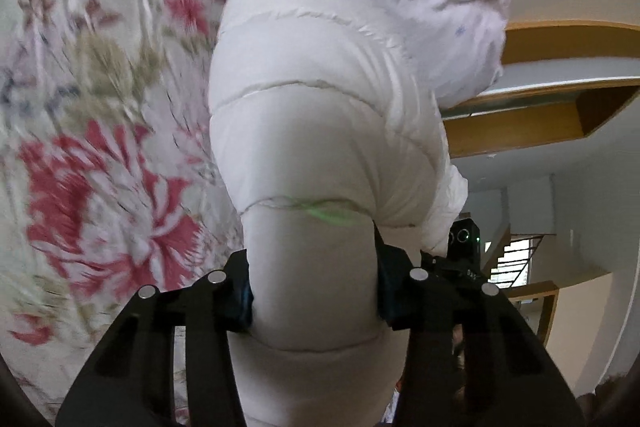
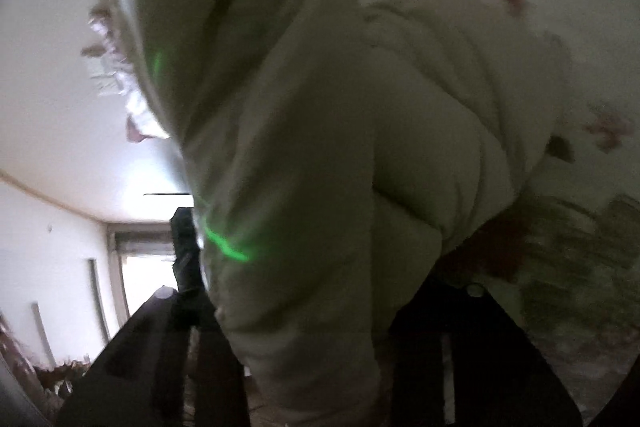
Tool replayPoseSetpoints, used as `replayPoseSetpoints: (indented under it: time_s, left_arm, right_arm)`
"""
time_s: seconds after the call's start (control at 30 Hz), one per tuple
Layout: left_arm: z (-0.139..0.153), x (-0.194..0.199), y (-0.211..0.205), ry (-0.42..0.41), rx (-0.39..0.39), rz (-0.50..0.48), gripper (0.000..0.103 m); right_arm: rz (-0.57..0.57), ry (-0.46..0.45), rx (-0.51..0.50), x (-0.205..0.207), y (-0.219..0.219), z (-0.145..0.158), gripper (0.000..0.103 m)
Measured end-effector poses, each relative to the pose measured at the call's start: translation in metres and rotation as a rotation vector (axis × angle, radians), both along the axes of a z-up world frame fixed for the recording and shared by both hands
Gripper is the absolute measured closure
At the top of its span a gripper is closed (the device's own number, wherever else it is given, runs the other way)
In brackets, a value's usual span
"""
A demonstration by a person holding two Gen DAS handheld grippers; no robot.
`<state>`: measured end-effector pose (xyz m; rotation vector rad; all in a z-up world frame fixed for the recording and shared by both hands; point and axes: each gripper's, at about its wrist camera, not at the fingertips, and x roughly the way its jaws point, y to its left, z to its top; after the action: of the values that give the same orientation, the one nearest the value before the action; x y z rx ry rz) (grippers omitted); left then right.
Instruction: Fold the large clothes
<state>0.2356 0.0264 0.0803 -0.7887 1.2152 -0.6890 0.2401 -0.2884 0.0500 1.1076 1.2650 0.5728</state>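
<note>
A white quilted puffer jacket (image 1: 320, 115) with a fur-trimmed hood fills the middle of the left wrist view. My left gripper (image 1: 314, 291) is shut on a padded part of it, the fabric bulging between the two black fingers. In the right wrist view the same jacket (image 2: 320, 147) hangs dim and blurred in front of the camera. My right gripper (image 2: 304, 311) is shut on another padded part of it. The jacket is lifted above the flowered bedspread (image 1: 100, 147).
The bedspread with red flowers lies to the left in the left wrist view and to the right in the right wrist view (image 2: 580, 247). Wooden shelves (image 1: 560, 107), white walls and a bright window (image 2: 144, 275) lie behind.
</note>
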Motion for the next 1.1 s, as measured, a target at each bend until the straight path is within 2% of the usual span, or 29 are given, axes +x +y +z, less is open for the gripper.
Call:
replayPoseSetpoints:
  time_s: [0.2,0.4,0.6,0.67,0.7,0.8,0.83,0.9,1.0,1.1]
  left_arm:
    - [0.02,-0.003,0.052,-0.067,0.035,0.085,0.057]
    - [0.026,-0.005,0.097,-0.078,0.107,0.155,0.057]
    - [0.017,0.002,0.131,-0.068,0.18,0.189,0.056]
    - [0.011,0.006,0.132,-0.05,0.218,0.19,0.054]
    - [0.005,0.009,0.133,-0.035,0.256,0.187,0.049]
    - [-0.007,0.016,0.128,-0.003,0.37,0.18,0.039]
    - [-0.008,0.018,0.127,0.001,0.391,0.181,0.035]
    - [-0.008,0.021,0.125,0.001,0.433,0.182,0.031]
    - [-0.001,0.022,0.122,-0.024,0.503,0.164,0.026]
    - [0.01,0.023,0.117,-0.07,0.587,0.154,0.024]
  right_arm:
    - [0.076,-0.073,0.018,0.035,0.057,0.015,0.072]
    - [0.113,-0.057,0.002,0.057,0.106,0.002,0.072]
    - [0.125,-0.042,-0.03,0.069,0.147,-0.01,0.07]
    - [0.119,-0.021,-0.078,0.071,0.152,-0.016,0.066]
    - [0.111,-0.005,-0.107,0.072,0.155,-0.021,0.061]
    - [0.063,0.068,-0.169,0.071,0.159,-0.037,0.039]
    - [0.056,0.078,-0.186,0.072,0.159,-0.04,0.03]
    - [0.042,0.101,-0.241,0.071,0.166,-0.04,0.019]
    - [0.01,0.103,-0.286,0.062,0.157,-0.031,0.016]
    - [-0.115,0.072,-0.378,0.049,0.136,-0.01,0.016]
